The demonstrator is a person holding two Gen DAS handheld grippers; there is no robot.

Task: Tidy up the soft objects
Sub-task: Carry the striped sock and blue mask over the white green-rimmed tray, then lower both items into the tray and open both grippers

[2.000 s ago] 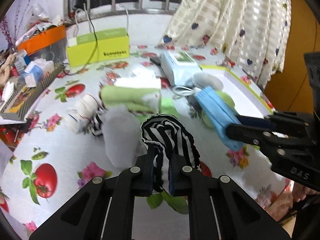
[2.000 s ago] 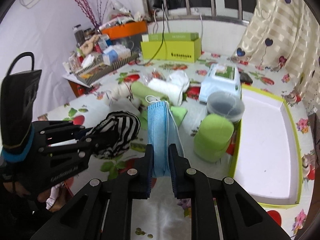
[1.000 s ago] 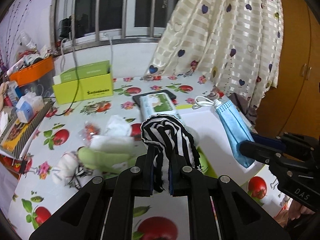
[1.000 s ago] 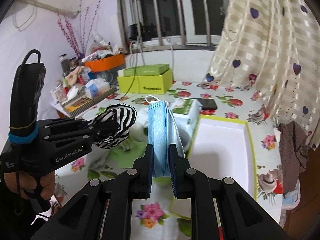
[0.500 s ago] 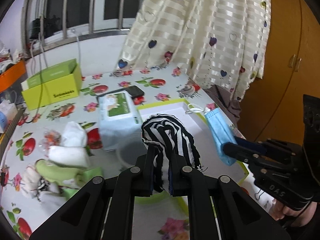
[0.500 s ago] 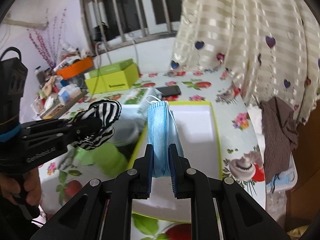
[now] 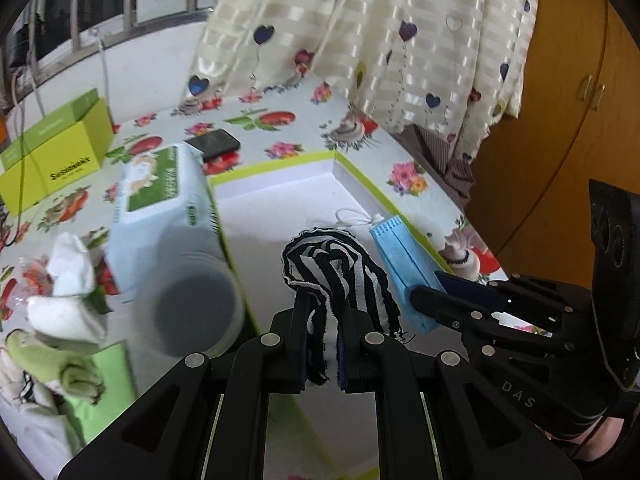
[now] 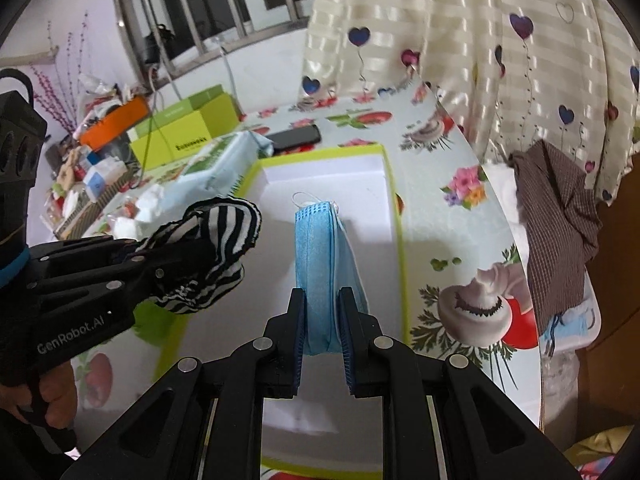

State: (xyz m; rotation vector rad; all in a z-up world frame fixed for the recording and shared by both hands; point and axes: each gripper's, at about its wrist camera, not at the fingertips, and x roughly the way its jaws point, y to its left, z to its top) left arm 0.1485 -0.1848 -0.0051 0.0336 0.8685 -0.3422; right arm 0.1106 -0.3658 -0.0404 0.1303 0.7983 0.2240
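My left gripper (image 7: 322, 312) is shut on a black-and-white striped cloth (image 7: 332, 264), which bunches up above its fingertips. It hangs over the near left part of a white tray with a lime-green rim (image 7: 280, 208). My right gripper (image 8: 322, 304) holds a folded blue face mask (image 8: 316, 248) upright over the tray's floor (image 8: 360, 184); its jaws are opening, and the pads still touch the mask. In the right wrist view the striped cloth (image 8: 216, 232) sits just left of the mask. In the left wrist view the mask (image 7: 404, 272) stands just right of the cloth.
Left of the tray are a wet-wipes pack (image 7: 160, 196), a grey-lidded tub (image 7: 192, 312) and rolled white and green cloths (image 7: 60, 312). A phone (image 7: 214, 142) and a lime box (image 7: 52, 156) lie behind. A brown garment (image 8: 556, 216) hangs off the table's right edge.
Both grippers have carried their loads rightward and down, from above the pile of rolled cloths to over the white tray. The right jaws stand slightly wider around the mask.
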